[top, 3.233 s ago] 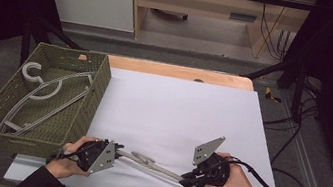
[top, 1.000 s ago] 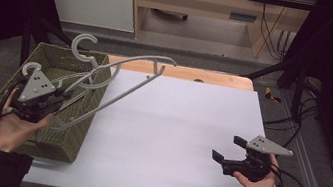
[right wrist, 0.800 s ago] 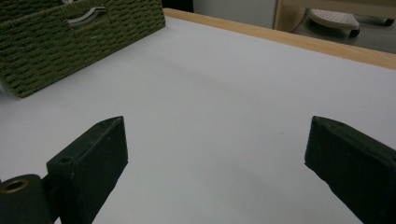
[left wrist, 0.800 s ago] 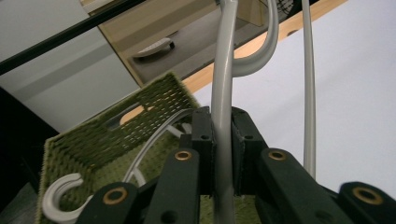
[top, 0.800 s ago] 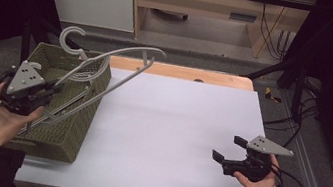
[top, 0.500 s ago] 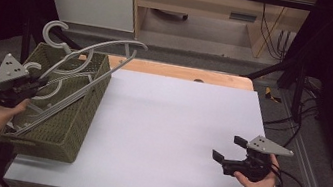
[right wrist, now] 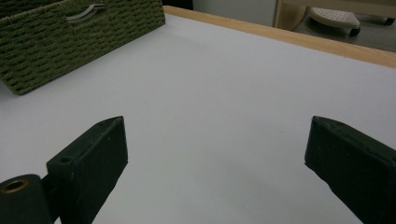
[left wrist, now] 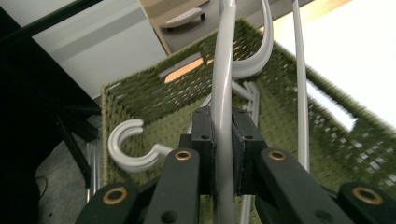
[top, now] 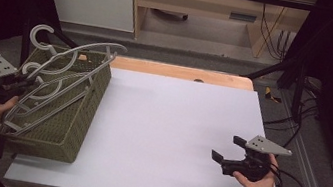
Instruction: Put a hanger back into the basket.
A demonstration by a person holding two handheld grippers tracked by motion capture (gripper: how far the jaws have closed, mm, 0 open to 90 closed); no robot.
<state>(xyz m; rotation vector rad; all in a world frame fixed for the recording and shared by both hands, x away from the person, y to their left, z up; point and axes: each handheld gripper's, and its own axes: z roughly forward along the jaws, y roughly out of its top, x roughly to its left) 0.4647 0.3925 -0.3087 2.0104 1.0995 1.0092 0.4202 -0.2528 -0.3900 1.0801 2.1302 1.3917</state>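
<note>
Left gripper (left wrist: 223,154) clamped on a grey hanger (top: 75,66) tilted over the woven basket (top: 76,125), right gripper (right wrist: 217,163) wide apart above the white worktop (top: 169,124)

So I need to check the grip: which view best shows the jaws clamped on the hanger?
The left gripper view: both jaws press on the grey hanger up close. The high view shows the left hand-held gripper holding it over the basket, small. The right gripper view shows the basket's wall.
</note>
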